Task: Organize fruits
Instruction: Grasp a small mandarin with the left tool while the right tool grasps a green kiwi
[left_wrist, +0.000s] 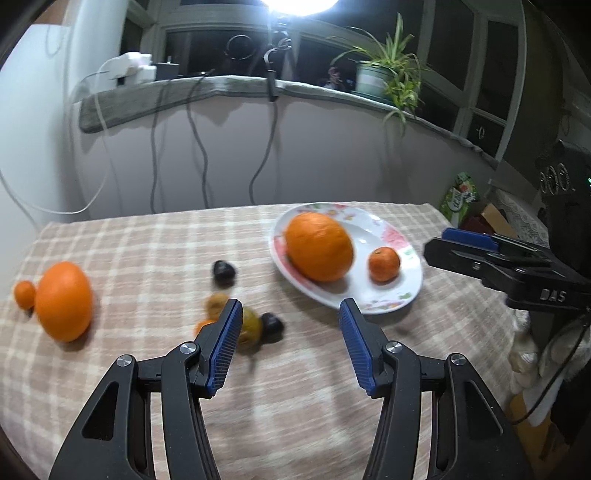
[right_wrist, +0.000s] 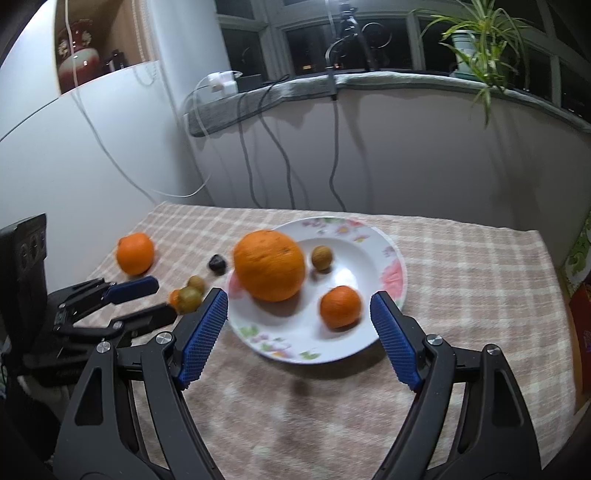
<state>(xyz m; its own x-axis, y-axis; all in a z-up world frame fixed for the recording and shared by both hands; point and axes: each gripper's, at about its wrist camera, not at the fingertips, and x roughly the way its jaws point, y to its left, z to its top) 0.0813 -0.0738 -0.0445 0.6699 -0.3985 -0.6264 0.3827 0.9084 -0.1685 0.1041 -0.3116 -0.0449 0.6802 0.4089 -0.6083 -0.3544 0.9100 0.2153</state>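
Checked cloth covers the tabletop (left_wrist: 147, 240), where small firm fruits (left_wrist: 251, 325) cluster at centre frame, light and apt to roll, best pinched across the middle by the left tongs (left_wrist: 288, 332), spread like the right tongs (right_wrist: 299, 325) over the plate (right_wrist: 391, 280).

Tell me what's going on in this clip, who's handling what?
A person is sorting fruit onto a floral plate with two handheld grippers. The plate already holds a large orange, a small mandarin and a small brownish fruit. Both the left gripper and right gripper are open and hold nothing. Another big orange, a small mandarin and some small dark and yellowish fruits lie on the checked tablecloth.
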